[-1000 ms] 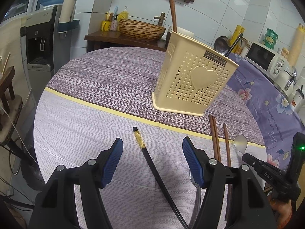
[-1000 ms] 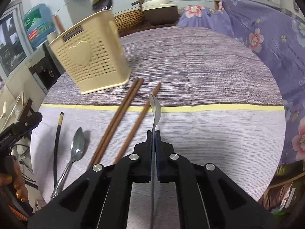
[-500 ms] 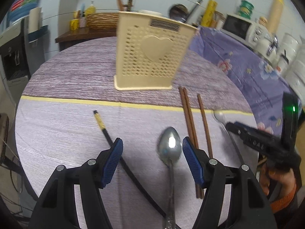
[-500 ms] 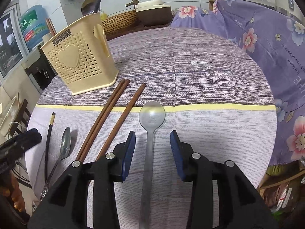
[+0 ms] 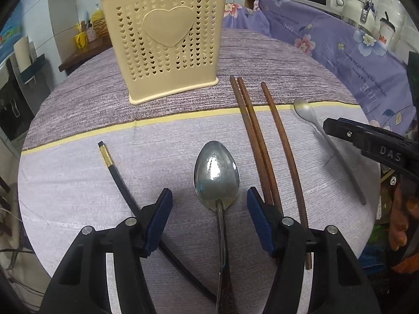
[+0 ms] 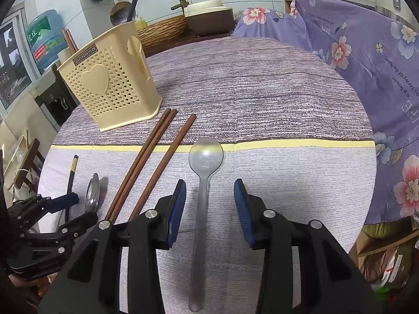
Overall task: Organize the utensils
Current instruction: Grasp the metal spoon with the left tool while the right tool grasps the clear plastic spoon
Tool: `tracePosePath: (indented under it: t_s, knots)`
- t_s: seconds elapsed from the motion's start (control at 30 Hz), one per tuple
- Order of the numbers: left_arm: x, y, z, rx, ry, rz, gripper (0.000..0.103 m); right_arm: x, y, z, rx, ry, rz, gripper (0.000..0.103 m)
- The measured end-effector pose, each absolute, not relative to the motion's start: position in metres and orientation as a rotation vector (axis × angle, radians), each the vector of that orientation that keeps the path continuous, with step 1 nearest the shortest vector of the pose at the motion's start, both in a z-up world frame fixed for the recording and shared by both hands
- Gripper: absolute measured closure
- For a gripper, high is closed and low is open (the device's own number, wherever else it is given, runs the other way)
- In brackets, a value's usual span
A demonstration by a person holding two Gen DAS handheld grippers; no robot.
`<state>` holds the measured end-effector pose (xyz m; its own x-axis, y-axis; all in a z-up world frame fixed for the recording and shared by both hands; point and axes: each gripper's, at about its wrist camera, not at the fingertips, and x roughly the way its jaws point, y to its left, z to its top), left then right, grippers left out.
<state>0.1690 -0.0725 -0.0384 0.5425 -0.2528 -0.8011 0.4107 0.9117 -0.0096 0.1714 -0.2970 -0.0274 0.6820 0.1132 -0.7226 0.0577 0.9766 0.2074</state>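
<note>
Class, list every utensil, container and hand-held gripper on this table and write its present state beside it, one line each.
Left hand-held gripper: open, jaws closing, astride the metal spoon's neck.
Right hand-held gripper: open, astride the clear plastic spoon's handle.
Metal spoon: flat on the cloth, bowl up.
Clear plastic spoon: flat on the cloth, not gripped.
Three brown chopsticks: lying loose, two touching.
Black chopstick: lying loose.
Cream utensil holder: upright, utensils inside.
</note>
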Motion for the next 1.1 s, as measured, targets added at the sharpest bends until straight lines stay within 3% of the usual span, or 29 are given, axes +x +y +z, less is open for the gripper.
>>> tracePosePath:
  t_s: [0.1, 0.27, 0.37, 0.43, 0.5, 0.83, 1.1]
  knots:
    - [0.177, -0.078, -0.038, 0.197, 0.922, -0.388, 0.046, 0.172, -0.297, -0.028, 0.22, 0.825, 0.032, 0.064]
    - [0.188, -0.083, -0.036, 0.198, 0.923, -0.385, 0.065, 0.174, -0.297, -0.031, 0.211, 0.842, 0.034, 0.064]
    - [0.192, -0.085, -0.034, 0.191, 0.926, -0.394, 0.065, 0.177, -0.294, -0.032, 0.2, 0.856, 0.04, 0.064]
    - [0.192, -0.085, -0.032, 0.18, 0.919, -0.398, 0.065, 0.18, -0.291, -0.032, 0.184, 0.865, 0.048, 0.057]
    - [0.192, -0.084, -0.027, 0.161, 0.903, -0.403, 0.065, 0.183, -0.286, -0.032, 0.155, 0.868, 0.053, 0.042]
    - [0.196, -0.068, 0.02, 0.059, 0.772, -0.407, 0.065, 0.216, -0.276, -0.036, 0.035, 0.921, 0.023, 0.042]
    - [0.203, -0.062, 0.04, 0.029, 0.72, -0.402, 0.065, 0.238, -0.268, -0.034, -0.013, 0.952, 0.034, 0.056]
